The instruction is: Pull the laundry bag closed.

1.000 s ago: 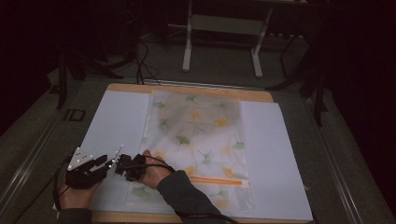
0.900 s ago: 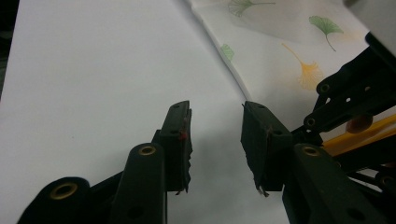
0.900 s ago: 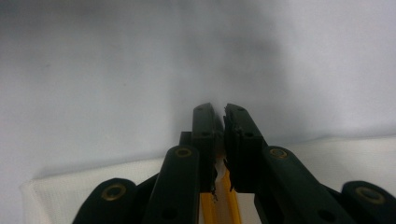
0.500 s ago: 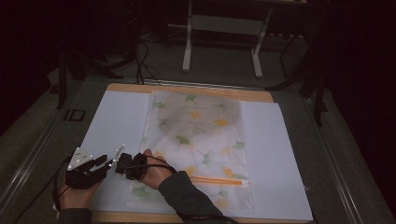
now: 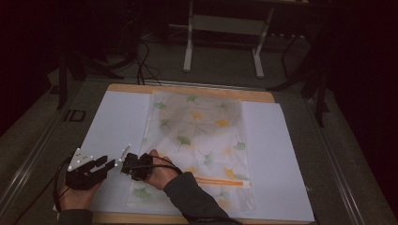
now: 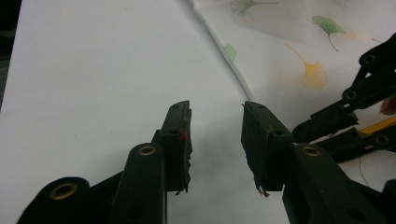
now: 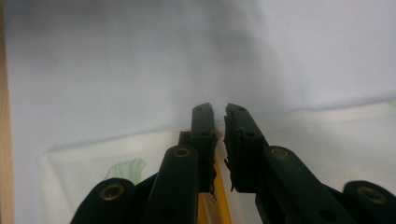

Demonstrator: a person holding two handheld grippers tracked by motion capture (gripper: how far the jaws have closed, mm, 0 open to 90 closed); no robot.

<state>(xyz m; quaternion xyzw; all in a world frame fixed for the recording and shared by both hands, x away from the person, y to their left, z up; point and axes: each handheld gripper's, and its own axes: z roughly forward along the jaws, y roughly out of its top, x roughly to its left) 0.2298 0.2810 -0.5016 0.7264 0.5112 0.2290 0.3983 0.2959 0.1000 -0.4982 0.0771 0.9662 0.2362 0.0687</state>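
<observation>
A see-through bag (image 5: 197, 136) printed with green and yellow leaves lies flat on a white sheet (image 5: 117, 122). An orange zip strip (image 5: 220, 182) runs across its near end. My right gripper (image 5: 126, 165) reaches across to the bag's left edge. In the right gripper view its jaws (image 7: 218, 116) stand almost together on the end of the orange strip (image 7: 219, 200). My left gripper (image 5: 109, 164) sits just left of it, low over the sheet. It stands open (image 6: 215, 121) with bare sheet between its fingers, and the bag's edge (image 6: 233, 70) lies just beyond.
The sheet rests on a wooden board (image 5: 187, 89) on a grey table. A white metal stand (image 5: 220, 28) is on the floor behind. Cables (image 5: 141, 61) trail at the back left. Wide bare sheet (image 5: 277, 154) lies right of the bag.
</observation>
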